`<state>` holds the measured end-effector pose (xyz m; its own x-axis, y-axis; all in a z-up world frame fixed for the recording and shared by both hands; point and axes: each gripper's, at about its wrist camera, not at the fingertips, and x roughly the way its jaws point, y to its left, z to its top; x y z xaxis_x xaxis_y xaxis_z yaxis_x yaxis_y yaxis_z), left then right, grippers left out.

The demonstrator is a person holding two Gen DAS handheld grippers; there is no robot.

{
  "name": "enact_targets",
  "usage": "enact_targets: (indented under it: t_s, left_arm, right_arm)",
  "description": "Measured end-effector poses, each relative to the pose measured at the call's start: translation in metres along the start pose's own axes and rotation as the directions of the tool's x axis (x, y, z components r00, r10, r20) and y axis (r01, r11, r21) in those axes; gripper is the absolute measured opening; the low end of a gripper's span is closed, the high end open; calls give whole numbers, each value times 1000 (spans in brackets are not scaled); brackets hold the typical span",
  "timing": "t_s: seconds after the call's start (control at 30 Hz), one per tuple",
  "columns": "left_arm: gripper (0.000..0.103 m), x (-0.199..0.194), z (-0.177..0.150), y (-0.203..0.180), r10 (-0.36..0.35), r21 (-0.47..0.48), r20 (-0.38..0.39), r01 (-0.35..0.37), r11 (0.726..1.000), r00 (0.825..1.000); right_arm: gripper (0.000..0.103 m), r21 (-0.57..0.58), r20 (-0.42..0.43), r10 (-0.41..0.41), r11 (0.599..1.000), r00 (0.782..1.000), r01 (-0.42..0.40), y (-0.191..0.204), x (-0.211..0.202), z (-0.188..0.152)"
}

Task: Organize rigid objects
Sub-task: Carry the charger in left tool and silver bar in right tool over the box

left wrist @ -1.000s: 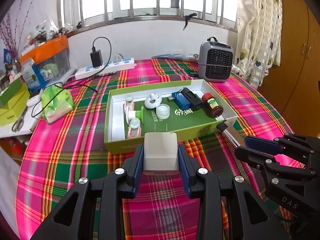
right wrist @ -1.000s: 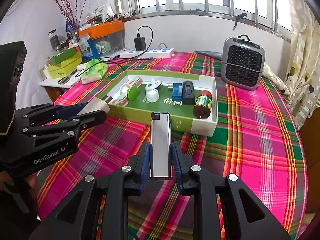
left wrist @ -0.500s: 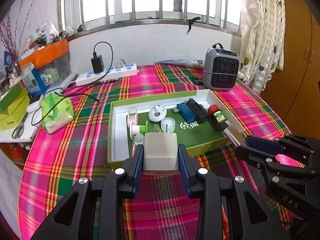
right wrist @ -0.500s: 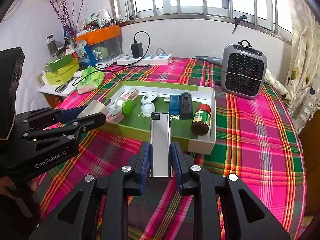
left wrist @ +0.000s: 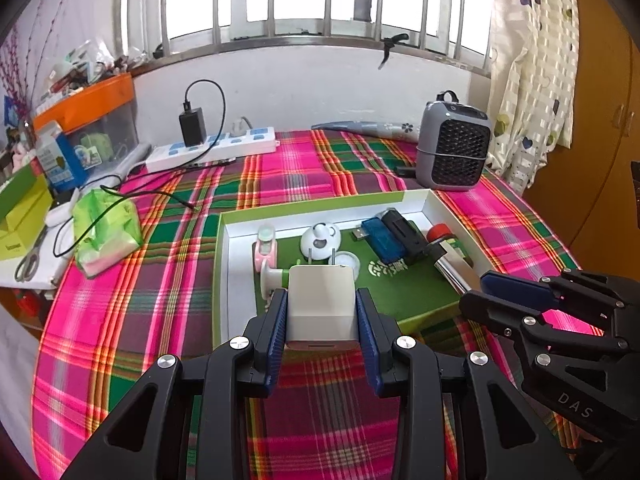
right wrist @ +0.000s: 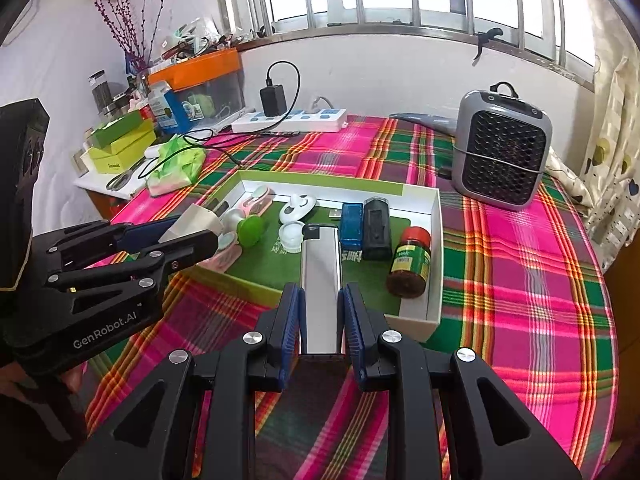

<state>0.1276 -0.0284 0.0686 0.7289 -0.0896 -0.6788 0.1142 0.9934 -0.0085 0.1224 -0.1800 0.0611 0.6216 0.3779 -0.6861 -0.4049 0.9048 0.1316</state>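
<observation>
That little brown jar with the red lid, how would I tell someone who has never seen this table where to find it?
Find the shallow green-and-white box on the plaid tablecloth, in front of the grey fan heater. The jar lies at the box's right end, beside the black block. It is the only thing there with a red cap and a green label.

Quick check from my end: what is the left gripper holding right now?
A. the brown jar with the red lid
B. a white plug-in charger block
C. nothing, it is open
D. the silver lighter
B: in the left wrist view the left gripper is shut on a white charger block with its two prongs pointing at the box; the silver lighter is in the right gripper.
</observation>
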Motion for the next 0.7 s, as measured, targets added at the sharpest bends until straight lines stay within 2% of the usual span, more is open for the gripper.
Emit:
enact_targets:
  t_s: [0.33, 0.7]
  left_arm:
    - [32, 18, 8, 2, -29, -30, -19, 28, 999, 999]
    - [32, 41, 9, -7, -37, -17, -67, 36, 999, 997]
  right_arm:
    - [24, 2, -34, -1, 1000, 999, 1, -6, 24, 13]
    - [24, 2, -98, 7, 1000, 995, -7, -15, 51, 21]
